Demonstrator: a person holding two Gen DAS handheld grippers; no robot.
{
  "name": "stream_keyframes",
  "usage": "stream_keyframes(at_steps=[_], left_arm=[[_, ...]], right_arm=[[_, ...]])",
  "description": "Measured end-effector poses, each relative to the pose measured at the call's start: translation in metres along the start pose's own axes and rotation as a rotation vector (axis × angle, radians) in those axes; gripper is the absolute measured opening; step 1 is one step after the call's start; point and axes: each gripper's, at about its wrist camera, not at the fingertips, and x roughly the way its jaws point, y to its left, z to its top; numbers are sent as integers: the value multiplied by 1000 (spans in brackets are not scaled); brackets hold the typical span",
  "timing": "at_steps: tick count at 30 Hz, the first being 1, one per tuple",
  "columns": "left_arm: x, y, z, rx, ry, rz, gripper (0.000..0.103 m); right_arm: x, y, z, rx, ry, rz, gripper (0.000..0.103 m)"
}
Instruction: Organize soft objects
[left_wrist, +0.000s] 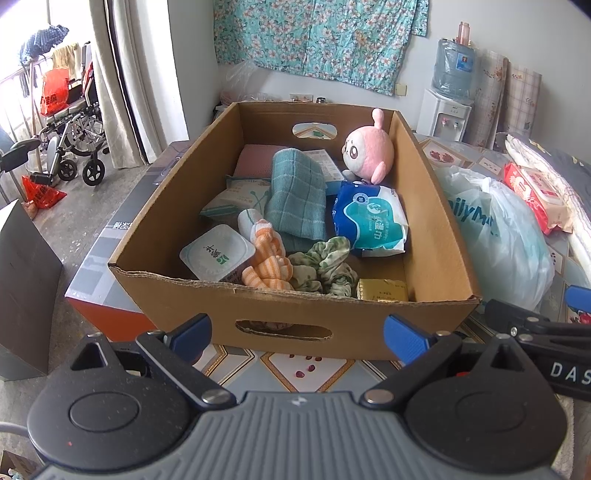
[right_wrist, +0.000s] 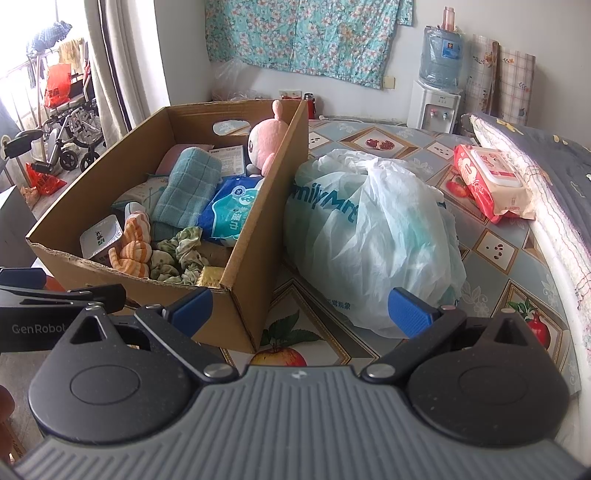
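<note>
A cardboard box (left_wrist: 173, 295) (right_wrist: 243, 295) on the patterned table holds a pink plush toy (left_wrist: 365, 151) (right_wrist: 264, 142), a teal towel (left_wrist: 295, 192) (right_wrist: 188, 184), an orange striped cloth (left_wrist: 267, 262) (right_wrist: 135, 247), a green floral cloth (left_wrist: 325, 266) (right_wrist: 177, 254) and a blue wipes pack (left_wrist: 369, 218) (right_wrist: 231, 208). My left gripper (left_wrist: 299, 338) hangs open just before the box's near wall, empty. My right gripper (right_wrist: 299, 310) is open and empty too, between the box's near right corner and a white plastic bag (right_wrist: 373, 236) (left_wrist: 498, 236).
A red wipes pack (right_wrist: 487, 181) (left_wrist: 535, 192) lies at the right by folded bedding (right_wrist: 535, 177). A water dispenser (right_wrist: 436, 96) stands at the back wall. A wheelchair (left_wrist: 74, 136) is by the curtain at left. A dark box (left_wrist: 122, 236) sits left of the cardboard box.
</note>
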Motion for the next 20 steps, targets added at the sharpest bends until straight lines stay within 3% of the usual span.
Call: stream_keyframes(at_steps=[20], left_arm=[[1, 1, 0, -1, 2, -2, 100]], right_arm=[[-3, 0, 2, -5, -2, -7, 102]])
